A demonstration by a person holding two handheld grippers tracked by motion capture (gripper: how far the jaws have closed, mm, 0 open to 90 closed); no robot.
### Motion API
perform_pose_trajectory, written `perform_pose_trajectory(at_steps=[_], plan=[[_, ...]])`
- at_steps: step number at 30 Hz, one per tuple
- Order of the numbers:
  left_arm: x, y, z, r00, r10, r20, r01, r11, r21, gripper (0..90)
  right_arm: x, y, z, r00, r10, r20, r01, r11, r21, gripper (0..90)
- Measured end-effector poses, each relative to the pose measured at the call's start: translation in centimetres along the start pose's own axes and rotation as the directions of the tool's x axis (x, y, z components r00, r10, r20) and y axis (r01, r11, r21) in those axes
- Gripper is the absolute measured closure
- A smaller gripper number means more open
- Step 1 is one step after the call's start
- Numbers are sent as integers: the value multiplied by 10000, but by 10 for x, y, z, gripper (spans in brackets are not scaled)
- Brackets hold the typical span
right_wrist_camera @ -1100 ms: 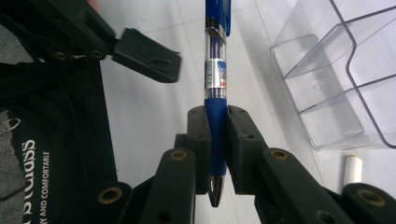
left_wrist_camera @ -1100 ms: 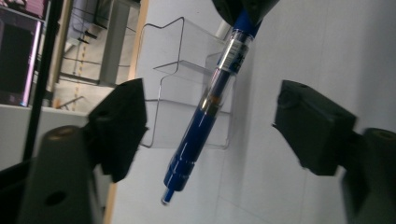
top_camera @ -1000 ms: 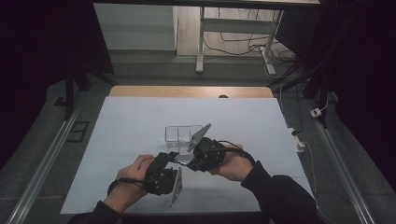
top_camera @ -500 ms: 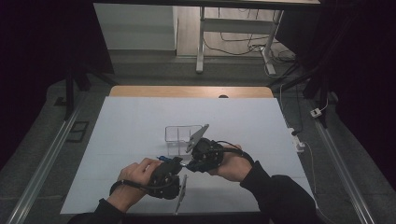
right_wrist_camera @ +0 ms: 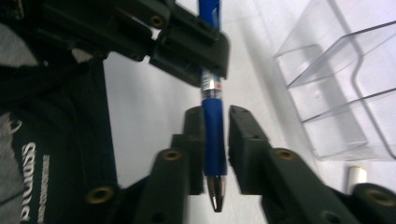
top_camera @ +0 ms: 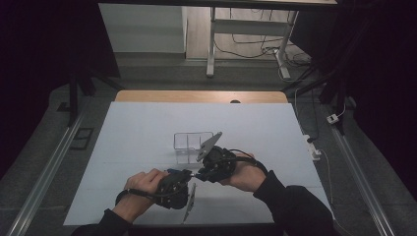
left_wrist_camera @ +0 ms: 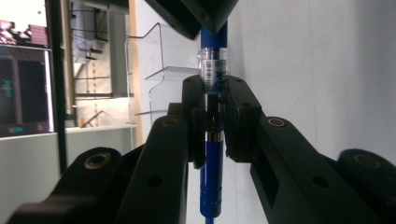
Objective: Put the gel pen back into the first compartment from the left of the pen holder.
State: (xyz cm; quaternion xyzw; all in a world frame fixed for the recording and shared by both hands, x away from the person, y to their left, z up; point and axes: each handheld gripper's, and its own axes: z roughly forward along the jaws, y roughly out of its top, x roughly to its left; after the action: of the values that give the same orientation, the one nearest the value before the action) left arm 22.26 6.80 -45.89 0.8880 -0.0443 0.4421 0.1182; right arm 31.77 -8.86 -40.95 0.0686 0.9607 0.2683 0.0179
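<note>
A blue pen (left_wrist_camera: 213, 154) (right_wrist_camera: 215, 135) is held in the air between both grippers, low over the white table (top_camera: 137, 132) near its front edge. My left gripper (left_wrist_camera: 214, 100) (top_camera: 183, 175) has just been closing and its pads now press on the pen beside the clear band. In the right gripper view the left gripper (right_wrist_camera: 205, 51) grips the pen's upper part. My right gripper (right_wrist_camera: 215, 121) (top_camera: 200, 174) has just been opening. The pen's barrel stands between its jaws, with a thin gap at one pad and the metal tip pointing back toward the camera.
A clear plastic holder (top_camera: 192, 146) (right_wrist_camera: 336, 93) stands on the table just behind the grippers. A small white piece (right_wrist_camera: 357, 176) lies in front of it. A wooden strip (top_camera: 196, 96) runs along the table's far edge.
Both hands stay in the same spot. The left gripper's grey plate has tipped a little lower toward the table's front edge.
</note>
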Motion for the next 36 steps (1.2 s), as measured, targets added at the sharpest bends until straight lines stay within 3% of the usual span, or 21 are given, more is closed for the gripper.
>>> perform_pose_trajectory(at_steps=[4,5,11,13,14,17,19,20,22,28,31,34,36], plan=[[4,-4,2,9972,-614,429,620,9980,-140,790,-3,-4,-6,9994,306,190,-298,9988,-394,632],[4,-6,3,9936,-989,540,1008,9943,-339,789,-4,-6,-7,9991,364,214,-352,9980,-522,605],[14,-13,3,9808,-1605,1106,1631,9865,-143,789,-4,-17,-12,9980,451,441,-400,9932,-1090,447],[15,-15,4,9676,-2179,1276,2236,9741,-320,789,-4,-21,-14,9972,587,455,-522,9897,-1333,394],[17,-17,4,9640,-2282,1365,2335,9721,-236,789,-4,-23,-14,9969,621,479,-545,9879,-1455,368],[20,-22,7,9420,-2943,1615,3027,9526,-300,789,-3,-30,-16,9948,894,487,-791,9801,-1822,311],[23,-26,8,9238,-3383,1792,3497,9362,-355,789,-3,-35,-18,9935,984,566,-851,9755,-2028,283],[23,-27,9,9101,-3690,1884,3837,9223,-468,789,-2,-38,-18,9926,1070,574,-928,9734,-2096,268],[27,-32,8,8946,-3977,2037,4152,9083,-500,789,-1,-43,-19,9899,1256,660,-1081,9687,-2235,242],[36,-44,9,8217,-5109,2525,5428,8366,-737,789,1,-57,-19,9842,1574,816,-1324,9585,-2524,170],[41,-50,9,7786,-5595,2841,6019,7939,-860,789,2,-64,-20,9801,1770,897,-1473,9519,-2686,142],[45,-55,9,7423,-5958,3066,6476,7553,-1002,789,3,-72,-21,9742,2044,952,-1706,9443,-2814,122],[49,-58,9,7093,-6241,3277,6836,7225,-1035,788,3,-77,-22,9692,2252,994,-1887,9390,-2874,104]])
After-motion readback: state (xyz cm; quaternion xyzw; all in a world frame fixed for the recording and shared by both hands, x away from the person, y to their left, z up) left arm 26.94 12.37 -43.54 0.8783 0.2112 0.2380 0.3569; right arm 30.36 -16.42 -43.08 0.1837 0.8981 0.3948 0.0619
